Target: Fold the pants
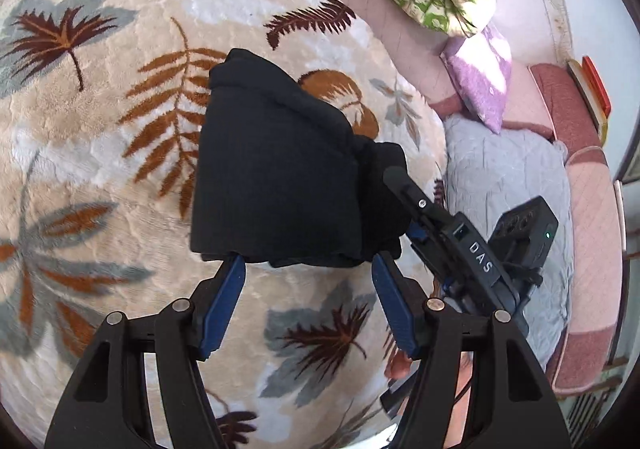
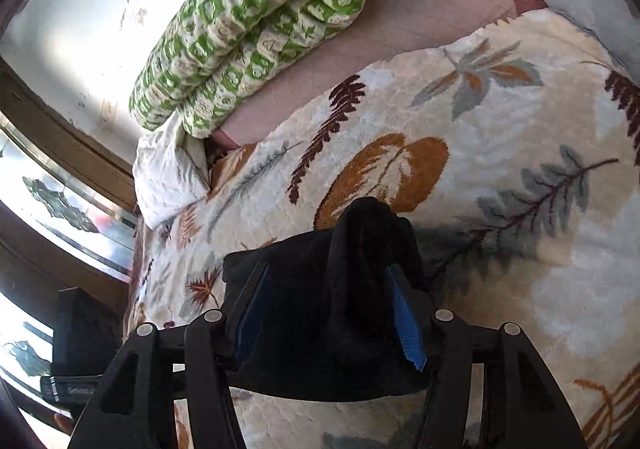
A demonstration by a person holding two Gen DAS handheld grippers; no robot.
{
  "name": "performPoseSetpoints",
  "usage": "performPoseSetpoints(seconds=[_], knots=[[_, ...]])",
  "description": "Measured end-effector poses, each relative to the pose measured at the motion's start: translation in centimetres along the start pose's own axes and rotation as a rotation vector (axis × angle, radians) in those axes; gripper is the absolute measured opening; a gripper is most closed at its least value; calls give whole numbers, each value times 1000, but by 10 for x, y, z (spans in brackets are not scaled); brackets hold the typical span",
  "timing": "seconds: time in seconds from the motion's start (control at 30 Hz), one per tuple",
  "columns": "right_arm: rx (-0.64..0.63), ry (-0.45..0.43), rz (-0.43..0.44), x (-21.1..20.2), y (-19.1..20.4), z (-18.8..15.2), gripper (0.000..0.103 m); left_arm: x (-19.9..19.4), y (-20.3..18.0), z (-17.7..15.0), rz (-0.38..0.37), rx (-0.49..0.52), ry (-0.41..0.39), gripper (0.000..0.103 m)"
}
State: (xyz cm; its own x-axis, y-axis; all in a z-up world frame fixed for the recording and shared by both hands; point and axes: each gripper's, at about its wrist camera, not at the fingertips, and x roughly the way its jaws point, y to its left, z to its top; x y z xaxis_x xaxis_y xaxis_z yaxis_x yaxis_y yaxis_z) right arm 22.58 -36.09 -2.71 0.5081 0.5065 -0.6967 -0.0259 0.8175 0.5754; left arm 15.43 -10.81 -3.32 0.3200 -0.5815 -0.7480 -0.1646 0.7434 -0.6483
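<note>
The black pants (image 1: 280,177) are seen folded into a compact, thick bundle lying on the leaf-patterned blanket (image 1: 100,153) that covers the bed, nearer the blanket's edge that borders the grey quilt (image 1: 508,185) than its opposite edge. In the left wrist view the bundle's long axis runs away from the camera, from the near folded edge toward a narrower far end, tilted slightly to the left. The left gripper (image 1: 308,273) is held low over the blanket, angled downward, with its blue-padded jaws spread wide at the near edge of the bundle, their tips touching or just tucked under the cloth; nothing is clamped between them. The right gripper (image 2: 326,305) is brought in from the quilt side, its body lying across that corner of the bundle. In the right wrist view its jaws are seen set apart with a bunched ridge of black cloth lying between them; whether the cloth is being pressed cannot be told. A green-patterned rolled duvet (image 2: 256,25) lies beyond the blanket's far edge.
</note>
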Motion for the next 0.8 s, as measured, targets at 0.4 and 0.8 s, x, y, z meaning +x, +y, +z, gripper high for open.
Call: performPoseSetpoints(seconds=[0.4,0.8], knots=[[31,35,-2,-2,-41,0,9,67,24,-8,124,-208,61,52],[101,-54,84,-43,-50,10,46,-27,31,11,78,-34,-67,52]])
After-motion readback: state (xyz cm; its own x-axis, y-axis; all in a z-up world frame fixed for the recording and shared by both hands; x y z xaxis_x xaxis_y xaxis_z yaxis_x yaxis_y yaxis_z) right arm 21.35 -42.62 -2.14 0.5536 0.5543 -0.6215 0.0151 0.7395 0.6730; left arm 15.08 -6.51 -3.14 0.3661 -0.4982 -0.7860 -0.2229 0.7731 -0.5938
